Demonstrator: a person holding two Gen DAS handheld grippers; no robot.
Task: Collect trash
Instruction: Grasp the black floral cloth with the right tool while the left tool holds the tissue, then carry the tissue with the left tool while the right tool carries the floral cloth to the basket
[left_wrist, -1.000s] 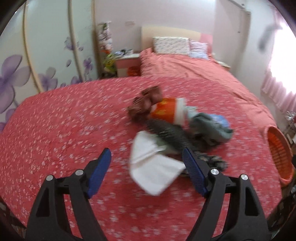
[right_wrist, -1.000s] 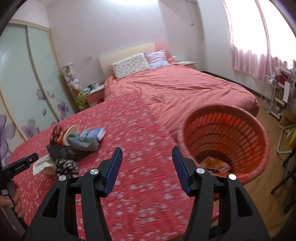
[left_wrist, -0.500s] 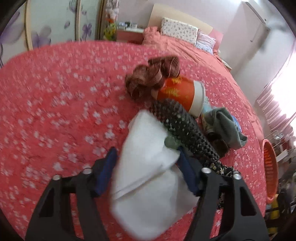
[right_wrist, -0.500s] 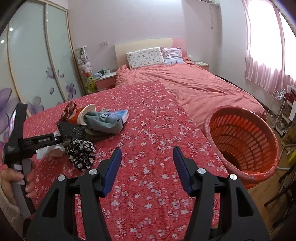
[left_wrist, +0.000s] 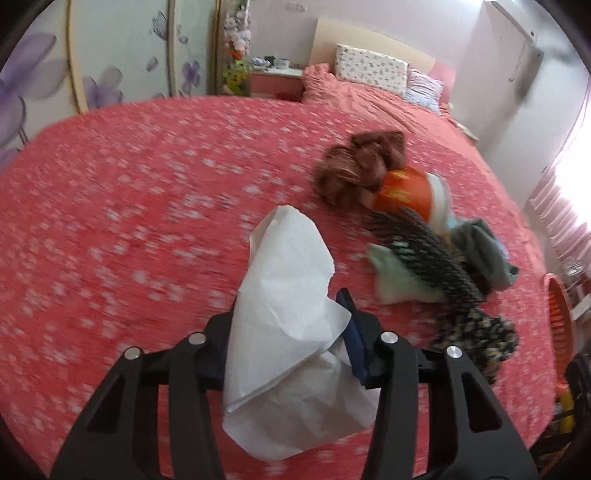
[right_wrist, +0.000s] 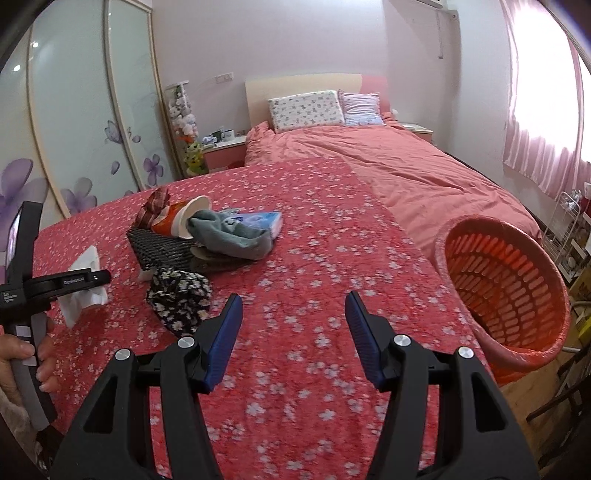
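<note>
As jaws close: unlabelled white tissue (left_wrist: 288, 295).

Bedroom furnishings and cloth items beyond the tongs

A red flowered bedspread (right_wrist: 314, 258) stretches ahead of the tongs, with a plain pink quilt (right_wrist: 388, 162) farther on and two pillows (right_wrist: 306, 109) against the headboard (right_wrist: 295, 83). Left of the tongs stands a wardrobe with purple flower doors (right_wrist: 74, 122); a bedside table (right_wrist: 225, 151) sits beyond it. Pink curtains (right_wrist: 535, 122) hang to the right. Ahead lie a grey sock (right_wrist: 229, 236) and a brown scrunchie (left_wrist: 364, 162).
</note>
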